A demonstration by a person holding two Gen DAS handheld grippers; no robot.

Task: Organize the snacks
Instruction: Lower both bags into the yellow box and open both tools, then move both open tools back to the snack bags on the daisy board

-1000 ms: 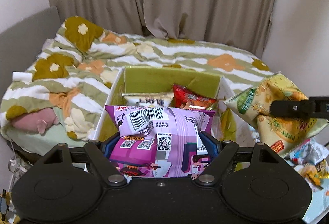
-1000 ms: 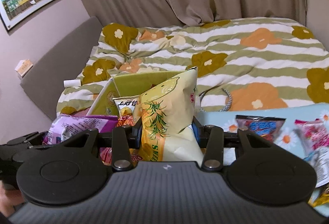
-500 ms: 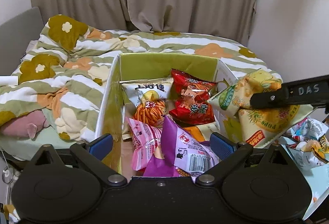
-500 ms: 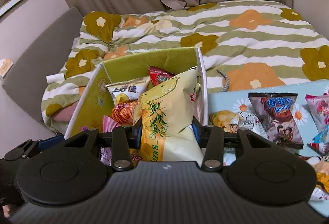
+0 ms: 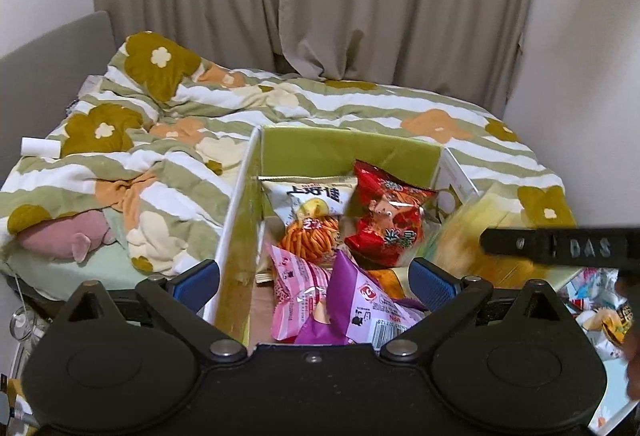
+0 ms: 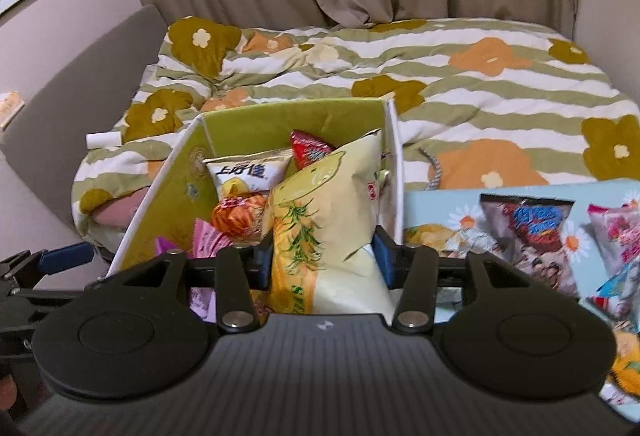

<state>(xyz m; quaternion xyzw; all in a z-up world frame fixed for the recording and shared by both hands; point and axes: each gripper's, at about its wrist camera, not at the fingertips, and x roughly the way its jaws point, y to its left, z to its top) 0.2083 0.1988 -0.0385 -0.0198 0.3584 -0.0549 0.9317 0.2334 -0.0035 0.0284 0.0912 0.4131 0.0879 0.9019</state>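
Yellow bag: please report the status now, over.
Left gripper open, empty. Right gripper shut on yellow bag, over green box. Snacks crowd the box.

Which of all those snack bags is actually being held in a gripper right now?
The pale yellow bag, clamped by the right gripper over the green box. The other bags lie loose; the left gripper is open and empty.

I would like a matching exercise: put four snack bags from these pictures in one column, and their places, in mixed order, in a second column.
1. pale yellow crinkly snack bag
2. shiny red foil bag
3. purple plastic bag with barcode
4. grey bag with blue lettering

A. near end of the green cardboard box
B. flat on the daisy-print blue cloth
C. in the right tongs
D. far end of the box

Pairs: 1-C, 2-D, 3-A, 4-B
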